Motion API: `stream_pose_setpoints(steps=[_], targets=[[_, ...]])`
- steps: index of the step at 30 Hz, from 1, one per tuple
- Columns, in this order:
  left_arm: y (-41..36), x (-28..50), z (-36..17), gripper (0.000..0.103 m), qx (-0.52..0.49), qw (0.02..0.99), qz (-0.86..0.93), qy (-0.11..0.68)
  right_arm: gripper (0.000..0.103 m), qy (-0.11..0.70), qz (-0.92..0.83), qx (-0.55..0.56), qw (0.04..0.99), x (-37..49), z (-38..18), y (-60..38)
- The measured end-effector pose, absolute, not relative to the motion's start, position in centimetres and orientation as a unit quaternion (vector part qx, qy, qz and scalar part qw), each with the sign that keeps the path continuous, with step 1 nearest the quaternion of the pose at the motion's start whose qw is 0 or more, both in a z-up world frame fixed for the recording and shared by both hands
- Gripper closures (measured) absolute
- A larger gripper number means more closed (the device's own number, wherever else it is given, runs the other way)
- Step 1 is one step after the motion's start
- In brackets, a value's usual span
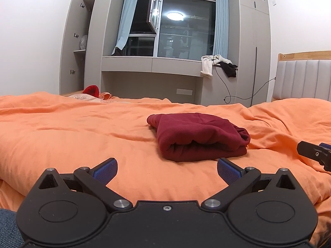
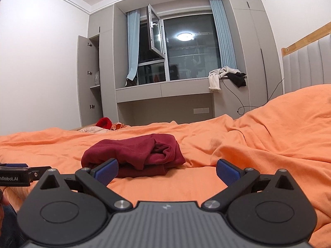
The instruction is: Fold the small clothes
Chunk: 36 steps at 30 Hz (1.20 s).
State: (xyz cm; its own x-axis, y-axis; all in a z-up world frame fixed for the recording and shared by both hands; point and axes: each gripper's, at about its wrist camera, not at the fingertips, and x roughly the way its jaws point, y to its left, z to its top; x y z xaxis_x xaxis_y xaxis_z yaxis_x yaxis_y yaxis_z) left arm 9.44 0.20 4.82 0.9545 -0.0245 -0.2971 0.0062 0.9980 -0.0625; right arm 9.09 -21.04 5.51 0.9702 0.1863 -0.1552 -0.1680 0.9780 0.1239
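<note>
A dark red soft cloth folded into a thick bundle (image 1: 198, 137) lies in the middle of the left wrist picture, on a wrinkly orange bed cover (image 1: 72, 136). In the right wrist picture the same red bundle (image 2: 134, 155) sits a bit left of the middle, and its right end looks bunched up.

The left gripper (image 1: 167, 168) fills the bottom of its picture. Its two blue pads (image 1: 105, 169) are spread wide apart and hold nothing. The red bundle is just past the right pad, not touching it.

The right gripper (image 2: 167, 169) is at the bottom of its picture. Its blue pads (image 2: 226, 170) are also spread wide with nothing between them. Its left pad sits in front of the near edge of the red bundle and hides a bit of it; I cannot tell if they touch.

Each gripper peeks into the other picture: a black piece at the right edge of the left wrist picture, and a black piece at the left edge of the right wrist picture.

A big puffy fold of the orange cover rises on the right side of the pictures. Far back at the middle left lies a bright red fuzzy thing (image 1: 91, 90). Behind the bed is a dark window with light blue curtains (image 1: 221, 20). White and black clothes (image 1: 219, 65) hang off the ledge under the window. A grey cupboard with its door open (image 1: 74, 45) stands at the upper left. A grey padded headboard with a wooden top (image 1: 304, 78) is at the right.
</note>
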Motion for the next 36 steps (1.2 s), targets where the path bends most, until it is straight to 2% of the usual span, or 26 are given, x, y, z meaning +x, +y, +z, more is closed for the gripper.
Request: stream_pose_setpoints(steps=[36], targets=[[0.07,9.83,4.5,0.001,-0.032,0.987,-0.013,0.158,0.0,0.089,0.093,0.054,0.99,9.29,5.37,-20.81]])
